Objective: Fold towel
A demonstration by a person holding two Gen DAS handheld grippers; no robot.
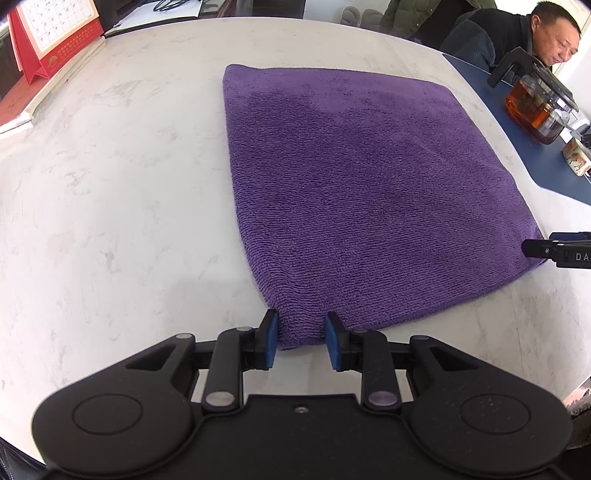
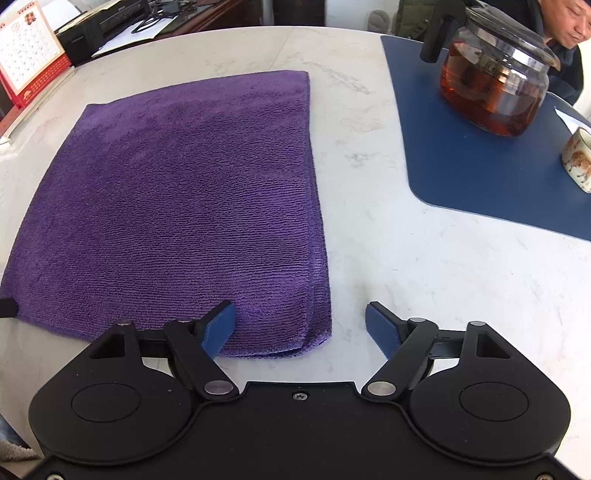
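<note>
Left claw [image 1: 300, 343]: jaws narrow, blue pads [image 1: 270, 345] bracketing the near left corner of the purple towel [image 1: 354, 192]; small gaps show beside the pads, so no clear pinch. Right claw [image 2: 300, 328]: jaws wide, left pad over the towel's near edge, right pad over bare bench, near right corner sitting between them ungripped. Towel lies flat on the white marble-pattern bench [image 1: 110, 184], already folded: roughly square, doubled layers visible along its right edge in the right wrist view, ribbed terry pile, a few darker brushed patches, no big wrinkles. Right of towel, well apart: dark blue mat [image 2: 480, 166] carrying a glass teapot [image 2: 495, 85] of amber tea and a small patterned cup [image 2: 580, 162]. Far left: red desk calendar [image 2: 26, 55]. A person [image 1: 517, 33] in dark clothing sits behind the teapot.
</note>
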